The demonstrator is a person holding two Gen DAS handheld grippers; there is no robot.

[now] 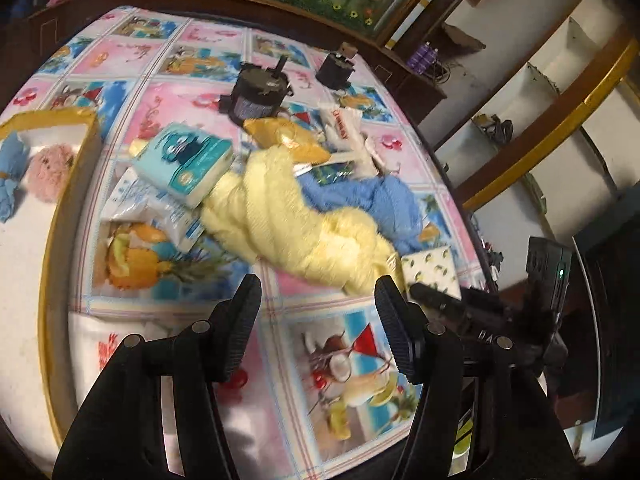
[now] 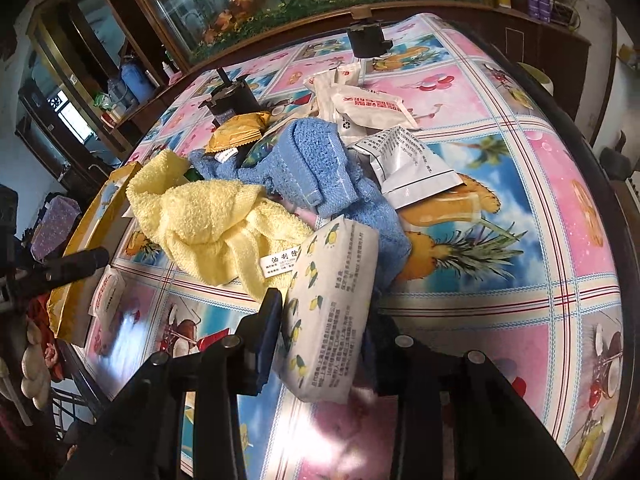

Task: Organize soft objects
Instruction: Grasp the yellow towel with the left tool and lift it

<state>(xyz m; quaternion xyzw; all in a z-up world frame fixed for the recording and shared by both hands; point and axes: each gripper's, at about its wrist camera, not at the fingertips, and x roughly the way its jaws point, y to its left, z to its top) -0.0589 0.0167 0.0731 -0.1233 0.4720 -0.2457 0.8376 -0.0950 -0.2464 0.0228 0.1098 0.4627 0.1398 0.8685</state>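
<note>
Gripping a lemon-print tissue pack [image 2: 332,312], the right gripper [image 2: 320,320] is pinching it betw. both pads at the near edge of the pile. Left gripper [image 1: 316,312] is hovering w/ jaws spread, nothing betw. them, over the printed tablecloth [image 1: 280,380]. Yellow towel [image 1: 296,220] and blue towel [image 1: 384,204] are lying mid-table, touching. Gold-rimmed box [image 1: 86,148] is sitting far left, holding a pink plush [image 1: 50,172].

Fluffy terry-cloth yellow towel [image 2: 208,220] on glossy plastic tablecloth [image 2: 500,280]
</note>
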